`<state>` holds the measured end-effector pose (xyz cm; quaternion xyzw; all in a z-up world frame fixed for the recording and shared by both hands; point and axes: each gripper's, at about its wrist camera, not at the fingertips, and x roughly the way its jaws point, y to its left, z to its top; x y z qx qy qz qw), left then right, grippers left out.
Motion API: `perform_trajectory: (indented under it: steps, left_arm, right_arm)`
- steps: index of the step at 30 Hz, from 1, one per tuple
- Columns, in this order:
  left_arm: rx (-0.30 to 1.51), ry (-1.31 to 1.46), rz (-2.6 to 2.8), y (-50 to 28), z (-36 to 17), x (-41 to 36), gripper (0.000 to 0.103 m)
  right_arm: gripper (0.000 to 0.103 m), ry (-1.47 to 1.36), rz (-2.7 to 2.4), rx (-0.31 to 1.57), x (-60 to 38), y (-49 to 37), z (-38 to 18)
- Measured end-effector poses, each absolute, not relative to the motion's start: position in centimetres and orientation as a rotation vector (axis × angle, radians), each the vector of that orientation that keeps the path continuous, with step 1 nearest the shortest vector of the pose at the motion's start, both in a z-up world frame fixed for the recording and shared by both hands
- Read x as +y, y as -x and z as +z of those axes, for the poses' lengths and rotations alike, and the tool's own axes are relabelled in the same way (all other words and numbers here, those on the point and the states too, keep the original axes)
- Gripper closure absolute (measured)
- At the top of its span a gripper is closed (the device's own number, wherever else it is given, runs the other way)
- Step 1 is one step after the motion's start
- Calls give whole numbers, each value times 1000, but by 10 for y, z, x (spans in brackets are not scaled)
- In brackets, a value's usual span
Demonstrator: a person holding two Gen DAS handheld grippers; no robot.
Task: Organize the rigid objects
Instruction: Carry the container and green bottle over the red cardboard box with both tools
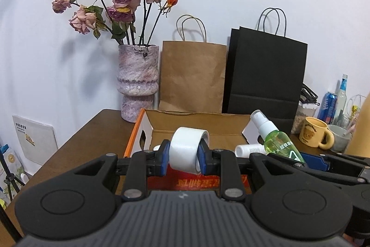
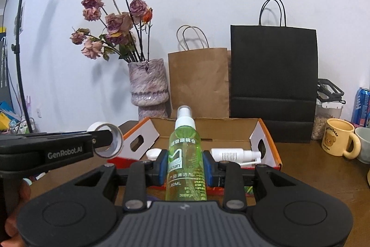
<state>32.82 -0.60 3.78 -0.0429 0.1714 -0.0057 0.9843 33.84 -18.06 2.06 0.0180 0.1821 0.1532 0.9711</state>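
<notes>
Brown wood table (image 2: 307, 168) carries: open cardboard box (image 2: 208, 129) w/ orange edges at centre; mottled pink vase (image 2: 149, 87) behind box's left corner; brown bag (image 2: 198, 82) & black bag (image 2: 274, 75) upright at back wall; yellow mug (image 2: 338, 140) right of the box.

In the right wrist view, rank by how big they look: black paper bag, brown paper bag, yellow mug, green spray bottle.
1. black paper bag
2. brown paper bag
3. green spray bottle, enlarged by nearness to the camera
4. yellow mug

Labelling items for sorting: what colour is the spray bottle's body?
Translucent green, with a white spray top; the spray bottle shows best in the right wrist view.
</notes>
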Motion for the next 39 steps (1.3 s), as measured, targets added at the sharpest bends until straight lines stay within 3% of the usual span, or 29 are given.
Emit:
perform_trajectory:
  steps: [39]
  left_arm:
    - [393, 112, 68, -453, 17, 1, 78]
  right_arm:
    - [73, -21, 300, 427, -169, -462, 5]
